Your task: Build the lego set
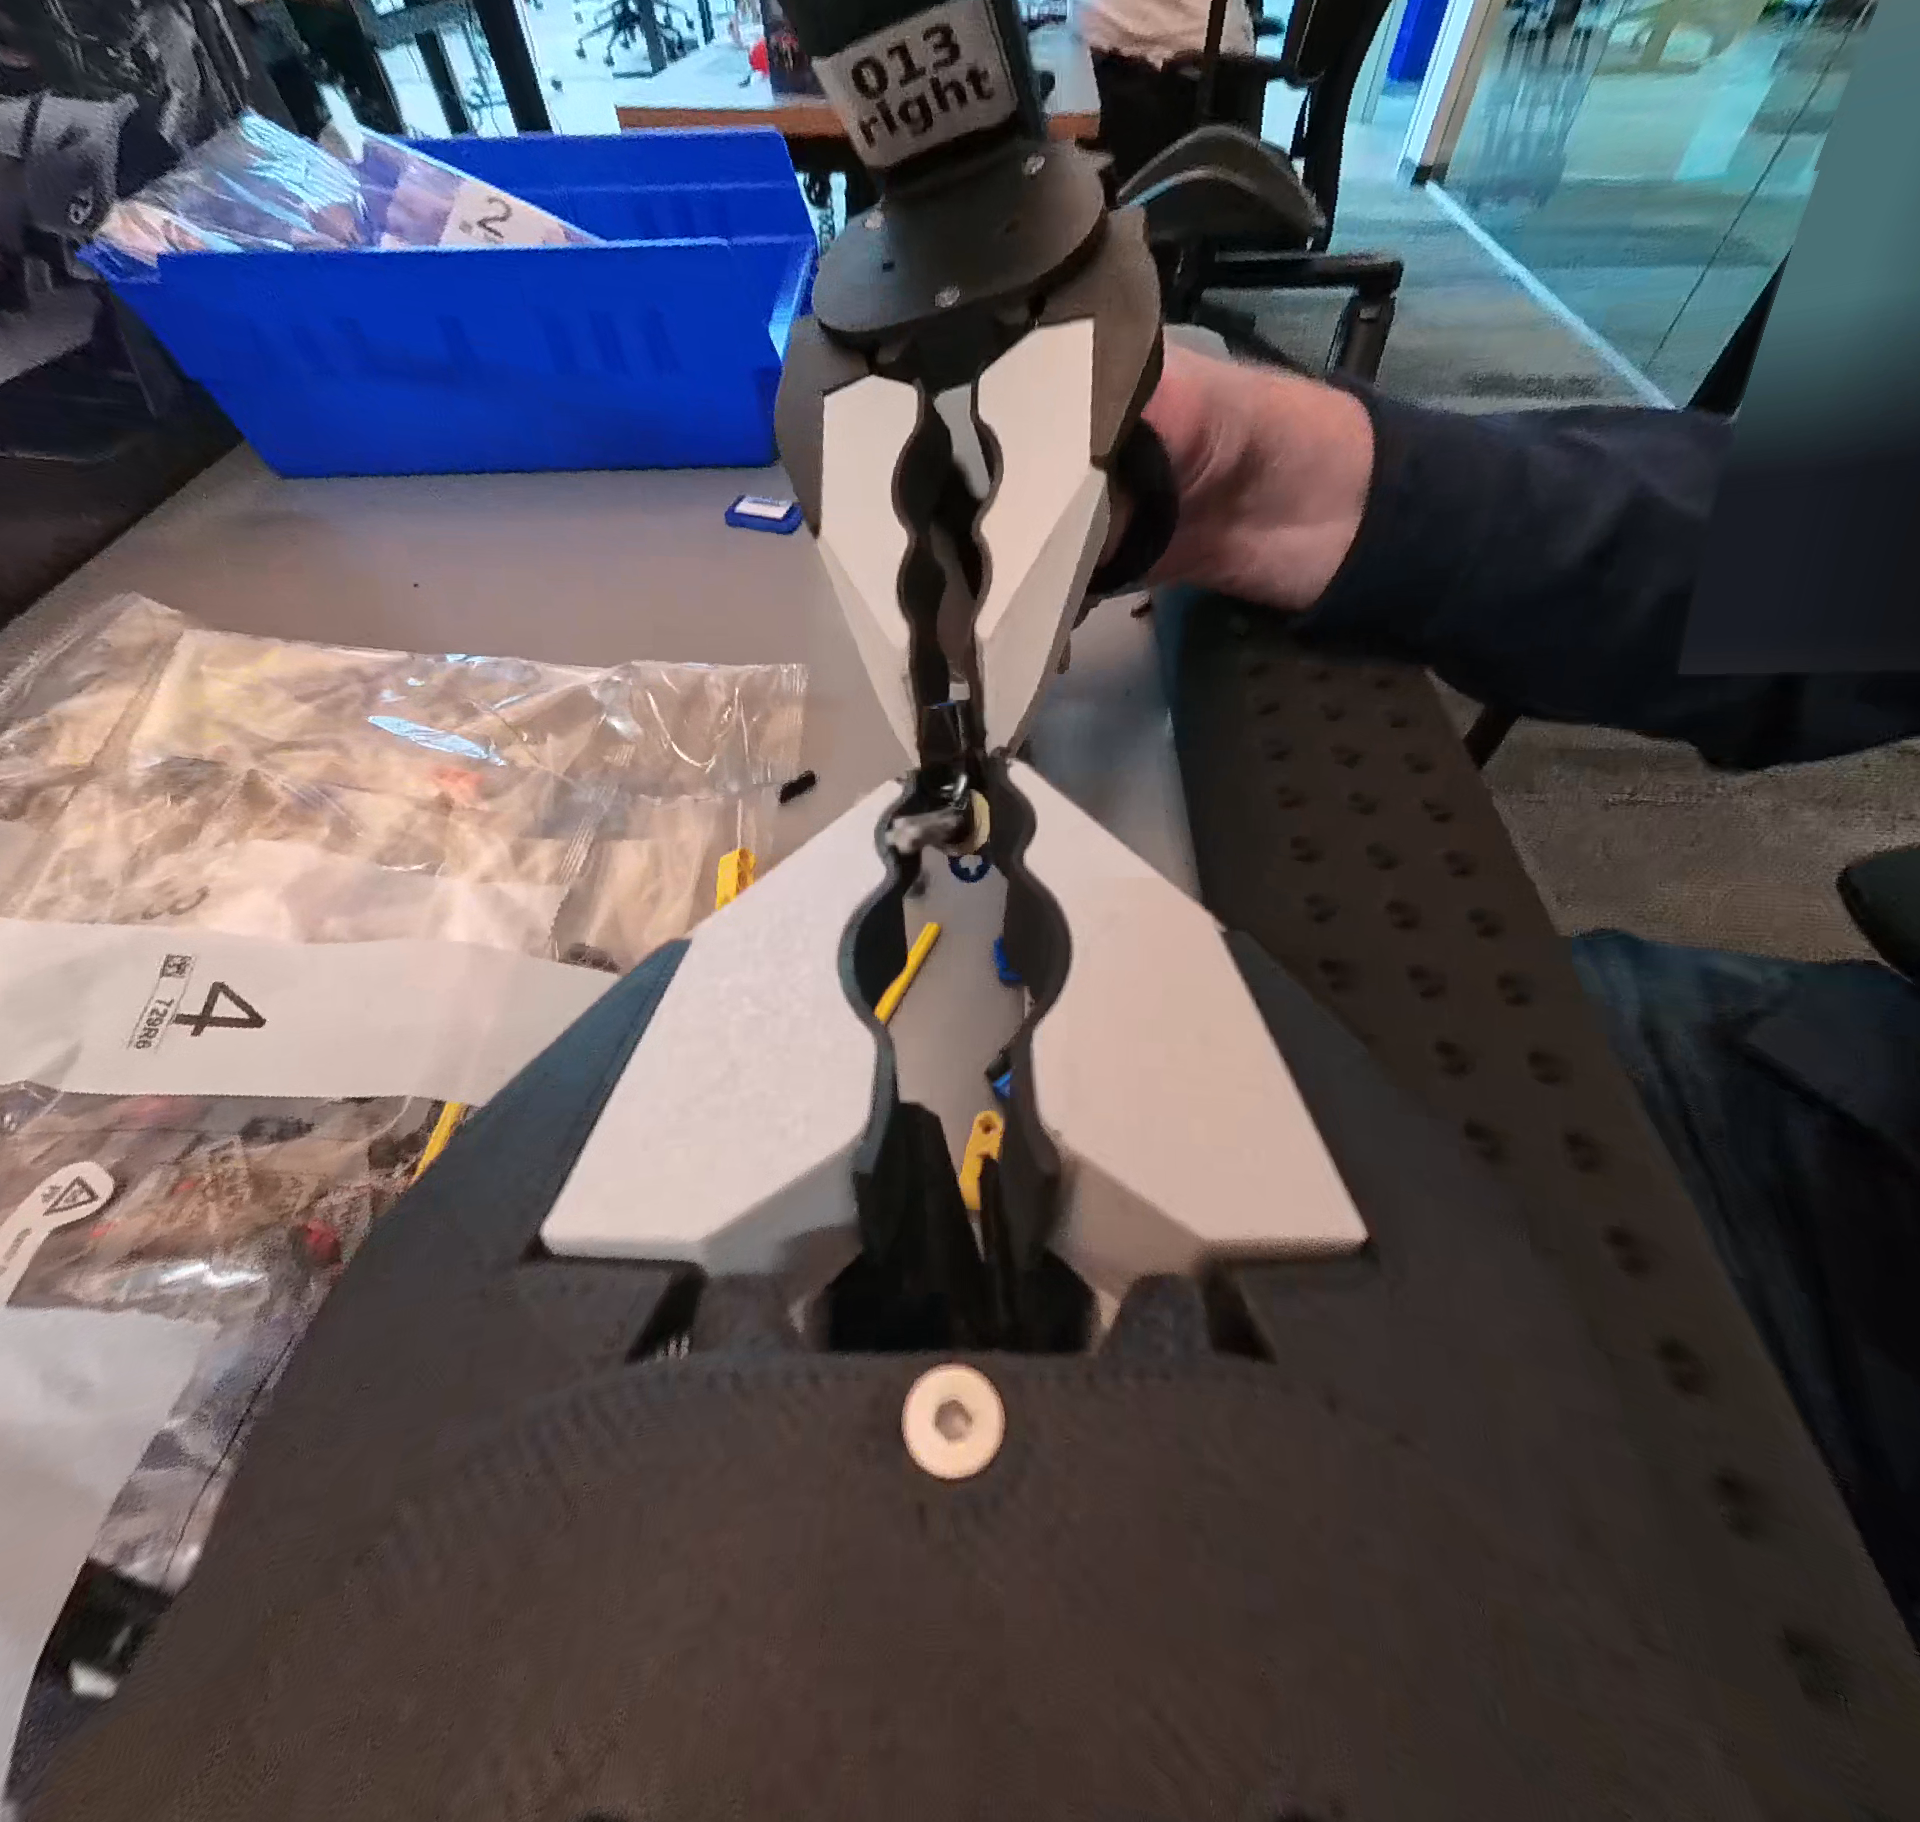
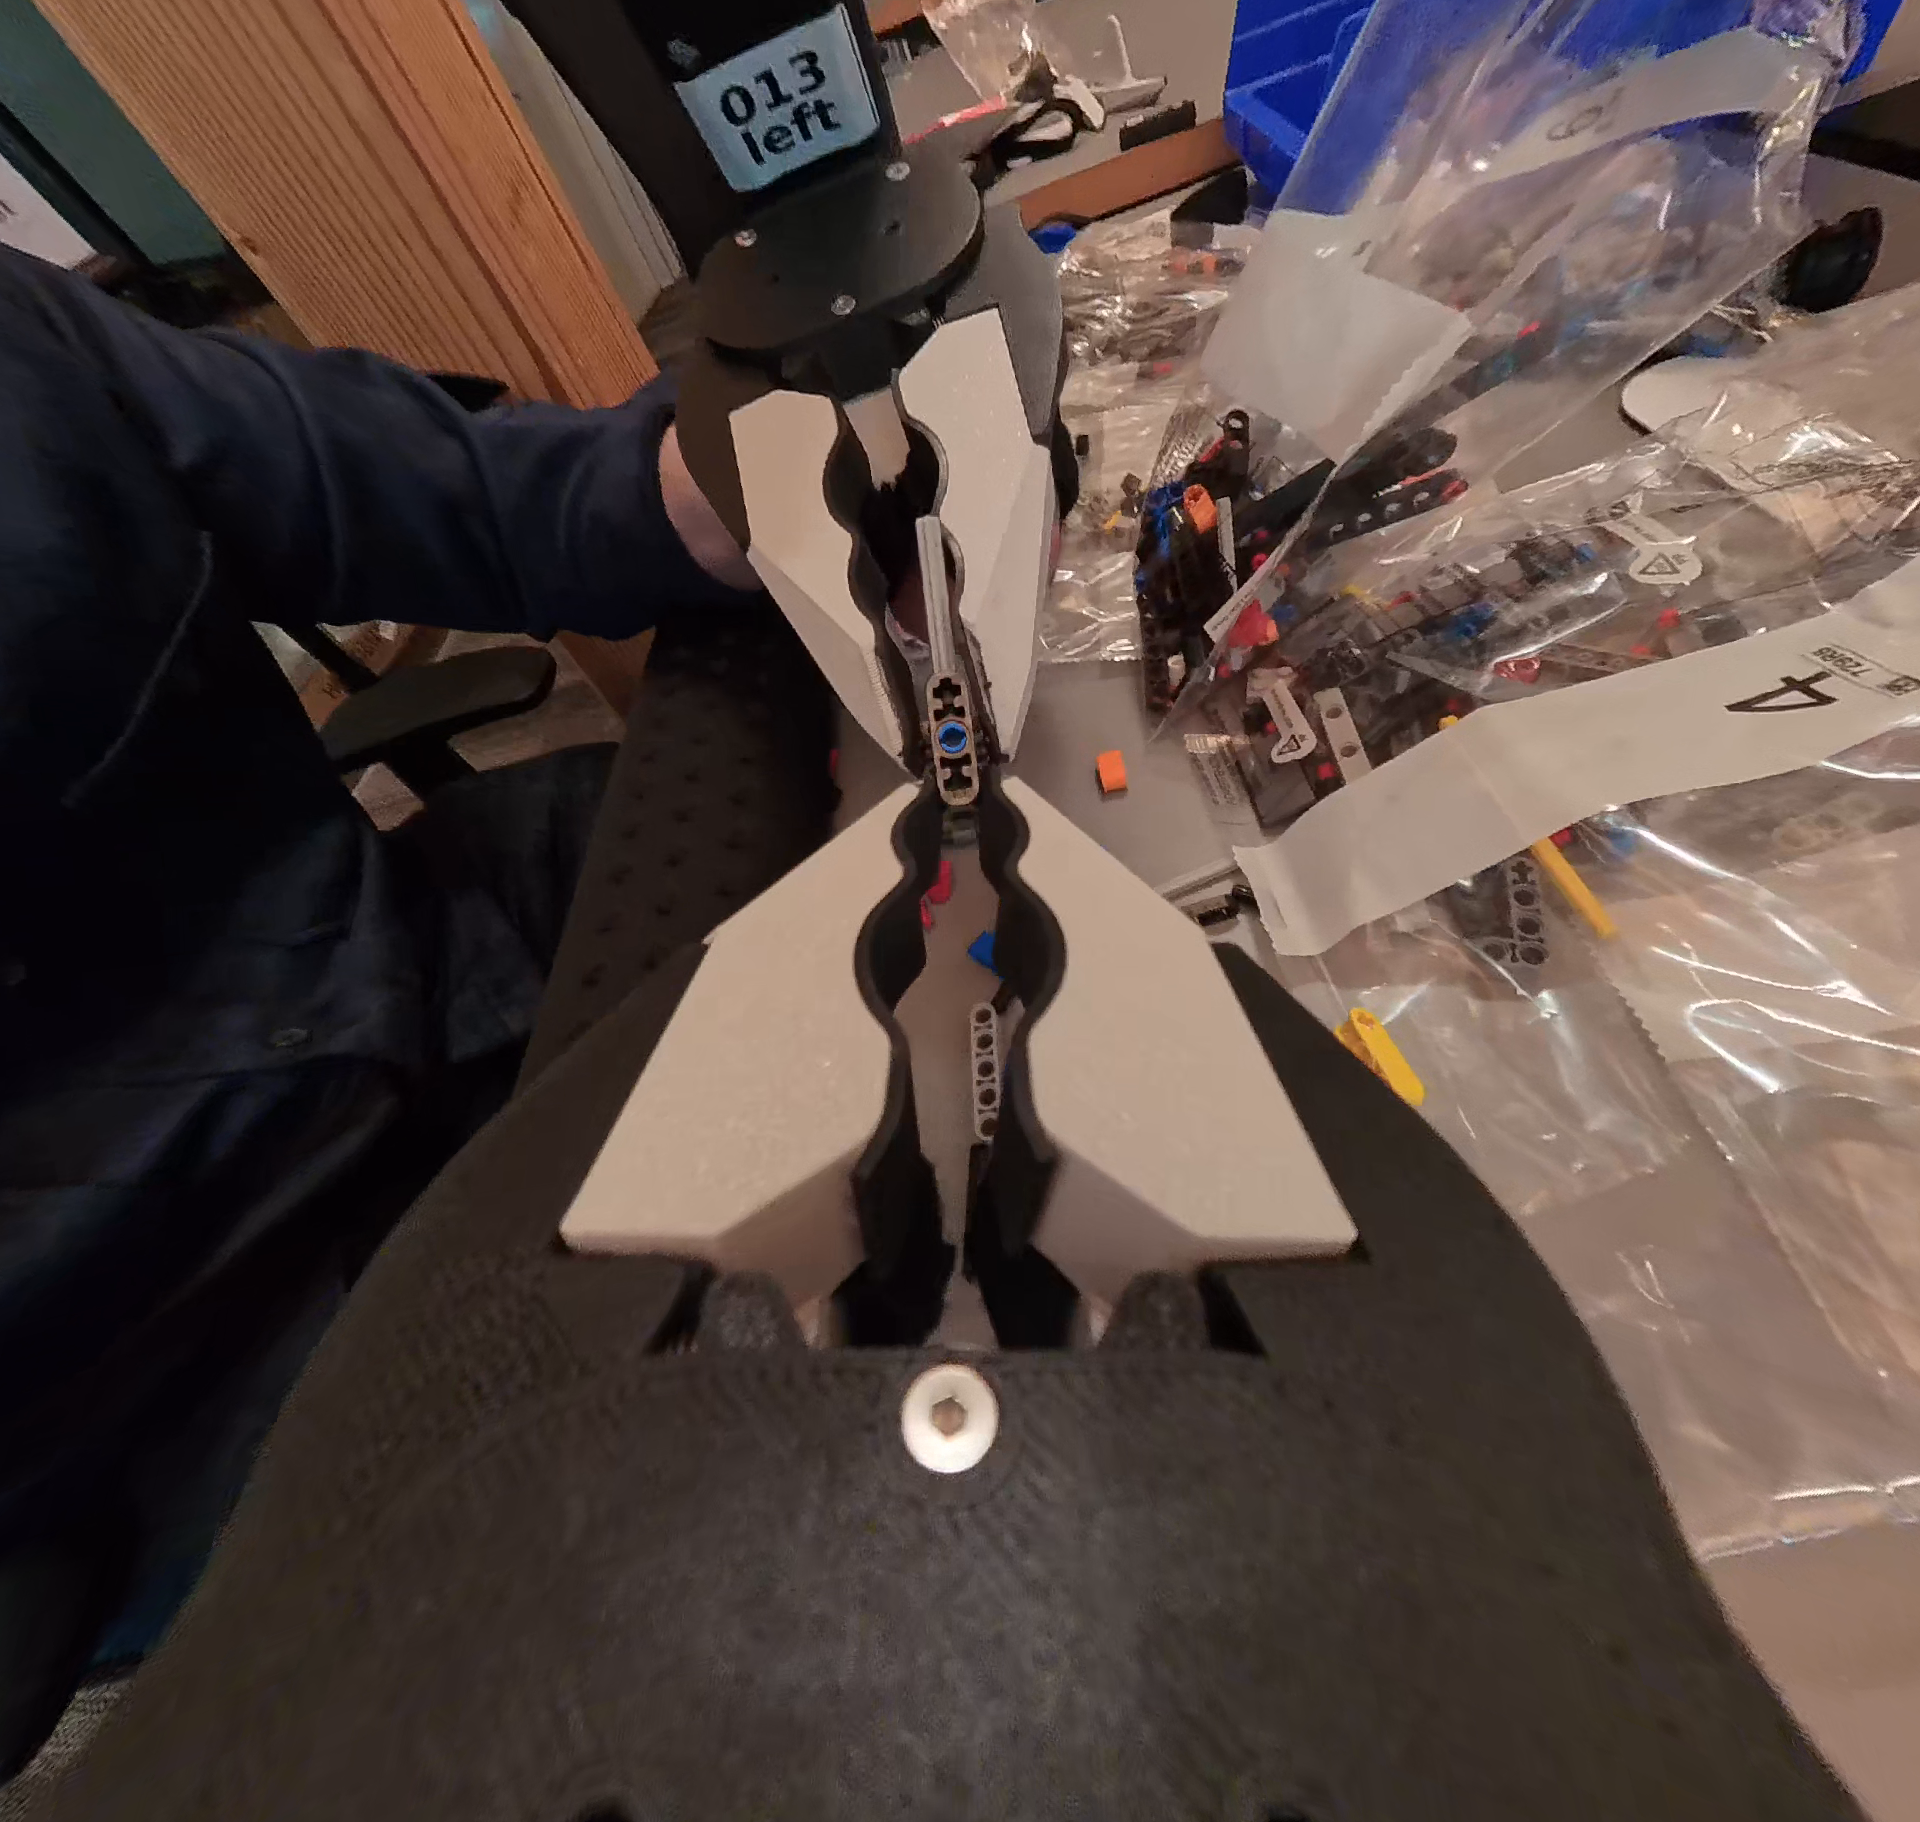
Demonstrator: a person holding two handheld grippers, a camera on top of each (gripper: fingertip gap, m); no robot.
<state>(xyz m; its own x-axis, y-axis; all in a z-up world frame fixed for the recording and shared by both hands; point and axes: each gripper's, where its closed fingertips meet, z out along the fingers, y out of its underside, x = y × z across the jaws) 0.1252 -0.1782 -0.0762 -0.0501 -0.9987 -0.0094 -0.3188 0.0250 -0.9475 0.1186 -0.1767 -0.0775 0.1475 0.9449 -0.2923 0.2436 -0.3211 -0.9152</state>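
Note:
My left gripper [image 1: 948,798] is shut on a light grey Lego beam [image 2: 940,619] that has a blue pin [image 2: 952,736] in its end hole. My right gripper [image 2: 958,808] points tip to tip at it and is shut on a small black Lego piece [image 1: 948,733]. The two pieces meet between the tips, above the grey table. A small grey and cream part [image 1: 951,822] shows at the joint in the left wrist view. The right gripper [image 1: 954,752] comes in from above in the left wrist view, the left gripper [image 2: 951,770] from above in the right wrist view.
Clear bags of Lego parts [image 1: 364,764] [image 2: 1558,577] cover the table. A blue bin [image 1: 468,349] stands behind them. Loose pieces lie below the grippers: a yellow axle [image 1: 906,972], a grey beam [image 2: 985,1066], an orange piece [image 2: 1112,770]. A black perforated panel [image 1: 1403,889] runs along the table edge. Both grippers' tips are close together, under 4 cm apart.

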